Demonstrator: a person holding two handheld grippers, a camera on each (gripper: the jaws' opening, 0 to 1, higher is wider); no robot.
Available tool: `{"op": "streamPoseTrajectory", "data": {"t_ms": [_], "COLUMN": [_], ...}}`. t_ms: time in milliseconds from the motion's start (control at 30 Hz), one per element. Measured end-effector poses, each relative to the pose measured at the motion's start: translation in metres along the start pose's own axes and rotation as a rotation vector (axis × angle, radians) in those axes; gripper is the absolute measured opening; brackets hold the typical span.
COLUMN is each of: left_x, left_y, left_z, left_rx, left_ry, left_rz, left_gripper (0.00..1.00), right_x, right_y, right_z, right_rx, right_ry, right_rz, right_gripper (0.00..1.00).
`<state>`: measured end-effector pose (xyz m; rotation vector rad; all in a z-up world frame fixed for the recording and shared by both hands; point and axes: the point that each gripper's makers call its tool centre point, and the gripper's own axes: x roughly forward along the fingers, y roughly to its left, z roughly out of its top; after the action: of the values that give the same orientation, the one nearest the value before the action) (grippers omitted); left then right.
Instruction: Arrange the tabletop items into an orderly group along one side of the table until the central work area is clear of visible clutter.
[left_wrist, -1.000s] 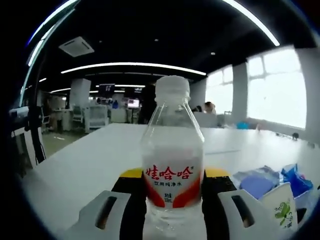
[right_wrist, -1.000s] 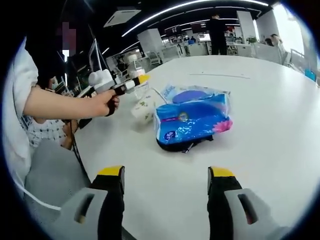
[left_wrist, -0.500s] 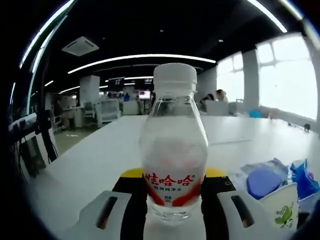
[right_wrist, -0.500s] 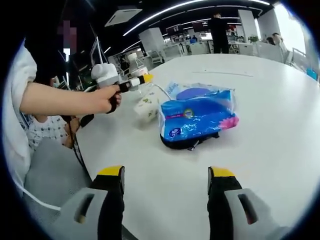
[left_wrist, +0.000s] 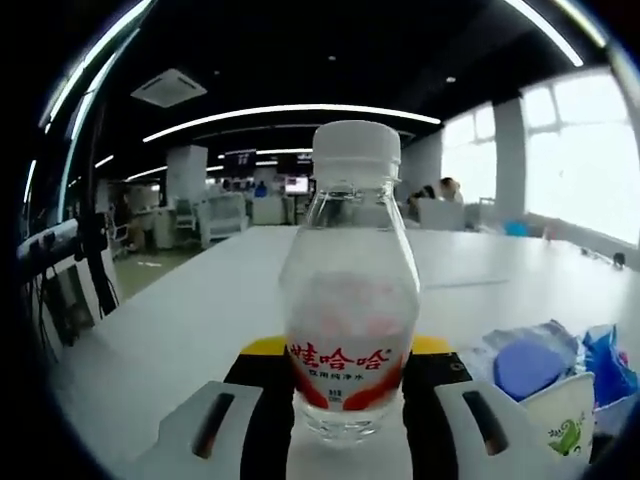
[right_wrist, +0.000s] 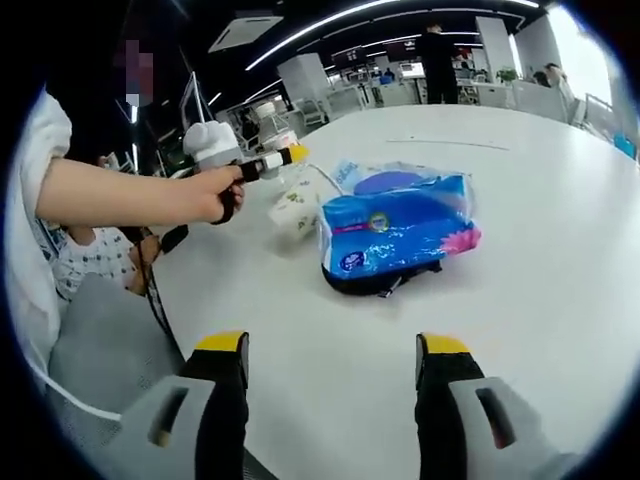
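Note:
A clear water bottle (left_wrist: 348, 300) with a white cap and a red label stands upright between the jaws of my left gripper (left_wrist: 350, 350), which is shut on its lower half. Its base shows just above the white table (left_wrist: 180, 330). In the right gripper view a hand holds the left gripper (right_wrist: 288, 155) above the table's left edge, beside a white paper cup (right_wrist: 293, 212). A blue tissue pack (right_wrist: 395, 235) lies on a dark flat item (right_wrist: 380, 283). My right gripper (right_wrist: 332, 360) hangs open over bare table, short of the pack.
The paper cup (left_wrist: 560, 420) and the blue pack (left_wrist: 530, 360) sit at the lower right of the left gripper view. The person's arm (right_wrist: 130, 195) and a grey chair (right_wrist: 100, 350) are at the table's left edge. Bare table (right_wrist: 540, 300) stretches right and beyond.
In the left gripper view the bottle stands higher between the jaws, and its base now shows. In the right gripper view the left gripper has edged right, towards the cup.

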<state>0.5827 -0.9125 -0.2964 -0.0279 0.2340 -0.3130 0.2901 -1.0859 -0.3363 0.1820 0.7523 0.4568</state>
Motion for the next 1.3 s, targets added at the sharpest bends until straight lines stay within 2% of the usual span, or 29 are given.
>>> {"op": "streamPoseTrajectory", "data": {"t_ms": [267, 433, 500, 533, 600, 633, 700, 1233, 1300], "left_x": [0.000, 0.002, 0.003, 0.003, 0.004, 0.004, 0.006, -0.004, -0.008], "left_y": [0.000, 0.000, 0.001, 0.002, 0.000, -0.001, -0.005, -0.003, -0.002], "left_z": [-0.001, -0.006, -0.007, -0.002, 0.009, 0.013, 0.015, 0.023, 0.022], "left_rx": [-0.006, -0.073, -0.069, -0.067, -0.106, -0.100, -0.031, -0.044, -0.023], "left_ry": [0.031, 0.078, 0.086, 0.065, 0.035, 0.031, 0.049, 0.066, 0.081], "left_rz": [0.005, -0.006, -0.002, 0.001, -0.014, -0.022, -0.043, -0.041, -0.045], "left_gripper": [0.38, 0.42, 0.52, 0.60, 0.68, 0.72, 0.76, 0.72, 0.71], "right_x": [0.002, 0.003, 0.002, 0.002, 0.000, 0.000, -0.001, -0.010, -0.010], "right_y": [0.002, 0.004, 0.006, 0.007, 0.007, 0.006, 0.006, 0.004, 0.003], "right_z": [0.001, 0.004, 0.005, 0.006, 0.007, 0.007, 0.007, 0.008, 0.010], "right_rx": [0.004, 0.002, -0.002, -0.004, 0.000, 0.001, 0.002, 0.005, 0.024], "right_ry": [-0.004, -0.012, -0.015, -0.015, -0.021, -0.024, -0.026, -0.042, -0.052], "right_rz": [0.003, 0.006, 0.007, 0.008, 0.007, 0.006, 0.003, -0.019, -0.024], "right_gripper": [0.66, 0.66, 0.67, 0.67, 0.67, 0.67, 0.67, 0.67, 0.67]}}
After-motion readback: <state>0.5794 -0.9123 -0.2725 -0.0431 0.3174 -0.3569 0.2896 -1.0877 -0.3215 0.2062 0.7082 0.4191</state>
